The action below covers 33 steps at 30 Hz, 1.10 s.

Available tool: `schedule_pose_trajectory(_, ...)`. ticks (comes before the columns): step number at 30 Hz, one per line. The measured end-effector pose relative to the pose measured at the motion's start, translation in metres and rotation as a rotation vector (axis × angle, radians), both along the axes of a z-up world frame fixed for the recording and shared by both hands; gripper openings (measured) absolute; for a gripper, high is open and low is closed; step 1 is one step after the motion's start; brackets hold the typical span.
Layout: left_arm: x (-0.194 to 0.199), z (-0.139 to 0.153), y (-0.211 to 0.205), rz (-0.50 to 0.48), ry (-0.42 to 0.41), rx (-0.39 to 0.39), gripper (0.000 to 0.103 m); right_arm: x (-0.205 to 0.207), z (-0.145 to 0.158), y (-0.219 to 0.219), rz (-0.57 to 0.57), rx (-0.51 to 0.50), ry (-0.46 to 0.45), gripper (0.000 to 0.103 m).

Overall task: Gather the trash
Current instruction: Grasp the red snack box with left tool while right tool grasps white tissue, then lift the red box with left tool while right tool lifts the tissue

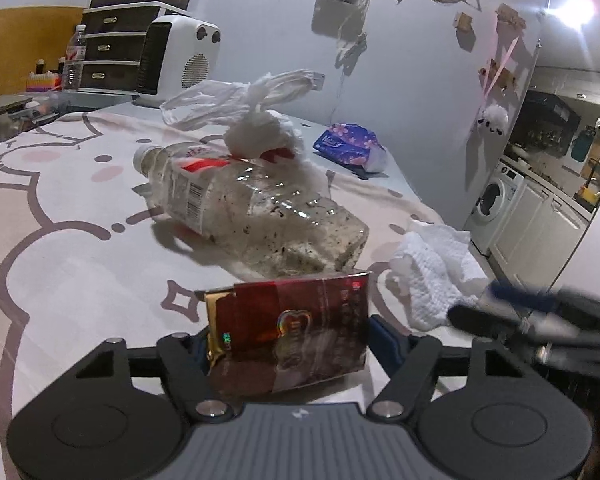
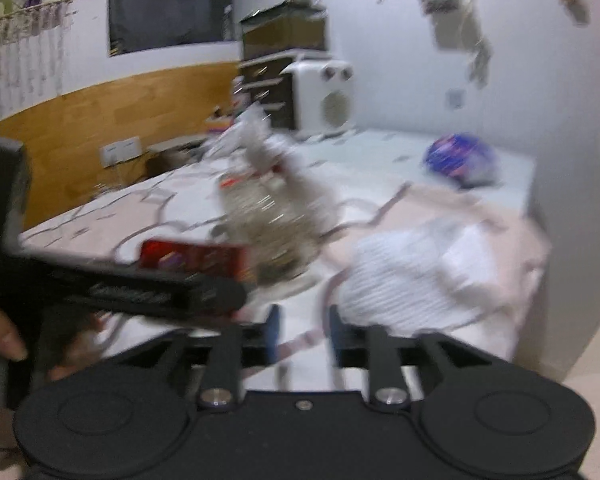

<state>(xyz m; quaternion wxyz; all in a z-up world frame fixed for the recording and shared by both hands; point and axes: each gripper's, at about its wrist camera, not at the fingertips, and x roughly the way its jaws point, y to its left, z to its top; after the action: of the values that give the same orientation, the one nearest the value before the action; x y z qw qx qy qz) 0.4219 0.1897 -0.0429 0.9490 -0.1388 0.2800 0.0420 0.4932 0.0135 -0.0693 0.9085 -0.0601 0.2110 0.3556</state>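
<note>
Clamping red cigarette pack (image 1: 288, 336) in left gripper (image 1: 290, 344); light, crushable. Right gripper (image 2: 302, 336) apart, empty; limp paper towel (image 2: 416, 276) at 1 o'clock: pinch a fold.

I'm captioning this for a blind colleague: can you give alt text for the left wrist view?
The left tool grips a red cigarette pack above a cartoon-print cover. Behind lie a dirty plastic bottle, a knotted white bag and a crumpled paper towel.

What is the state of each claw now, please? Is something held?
Left claw: the red packet sits between its fingers; whether they grip it cannot be told.
Right claw: open, nothing between its fingers.
</note>
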Motion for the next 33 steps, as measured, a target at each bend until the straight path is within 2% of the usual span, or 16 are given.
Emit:
schedule_pose_trajectory(1,0.0,0.0,0.0,-0.007,-0.001,-0.007,0.068,0.004,0.002,-0.003,-0.033,0.001,-0.031,0.079)
schedule_pose_trajectory(2,-0.001,0.001,0.0,-0.012,-0.002,-0.012,0.067,0.008,0.004,-0.006,-0.059,0.003,-0.064,0.092)
schedule_pose_trajectory(4,-0.002,0.002,0.0,-0.017,-0.002,-0.023,0.063,0.022,0.004,-0.006,-0.077,-0.013,-0.097,0.1)
schedule_pose_trajectory(7,-0.003,0.003,0.002,-0.017,0.0,-0.037,0.063,0.054,0.0,-0.001,-0.085,-0.051,-0.054,0.103)
schedule_pose_trajectory(12,-0.005,0.005,0.005,-0.027,-0.002,-0.062,0.062,0.112,-0.008,-0.003,-0.085,0.048,0.089,0.103)
schedule_pose_trajectory(16,-0.005,0.005,0.007,-0.028,-0.002,-0.066,0.062,0.132,-0.02,0.004,-0.003,0.095,0.216,0.103)
schedule_pose_trajectory(21,-0.005,0.004,0.009,-0.019,0.003,-0.068,0.062,0.105,-0.024,0.025,0.088,-0.03,0.145,0.103)
schedule_pose_trajectory(22,-0.005,0.005,0.008,-0.02,0.002,-0.067,0.062,0.1,-0.024,0.028,0.078,-0.056,0.127,0.101)
schedule_pose_trajectory(24,-0.006,0.005,0.008,-0.02,0.001,-0.064,0.062,0.09,-0.026,0.033,0.035,-0.125,0.074,0.083)
schedule_pose_trajectory(25,-0.006,0.005,0.008,-0.019,0.001,-0.064,0.062,0.086,-0.026,0.033,0.02,-0.141,0.05,0.08)
schedule_pose_trajectory(28,-0.007,0.006,0.008,-0.019,-0.001,-0.063,0.062,0.08,-0.023,0.028,-0.01,-0.128,0.06,0.054)
schedule_pose_trajectory(29,-0.008,0.006,0.008,-0.018,-0.002,-0.062,0.062,0.078,-0.022,0.026,-0.025,-0.132,0.061,0.041)
schedule_pose_trajectory(30,-0.008,0.007,0.008,-0.019,-0.004,-0.061,0.062,0.076,-0.02,0.024,-0.04,-0.131,0.07,0.034)
schedule_pose_trajectory(31,-0.008,0.008,0.008,-0.02,-0.006,-0.061,0.062,0.075,-0.018,0.022,-0.054,-0.124,0.086,0.023)
schedule_pose_trajectory(32,-0.009,0.009,0.008,-0.02,-0.008,-0.06,0.062,0.072,-0.016,0.02,-0.067,-0.114,0.104,0.016)
schedule_pose_trajectory(33,-0.01,0.01,0.008,-0.022,-0.012,-0.06,0.062,0.068,-0.013,0.02,-0.075,-0.106,0.114,0.015)
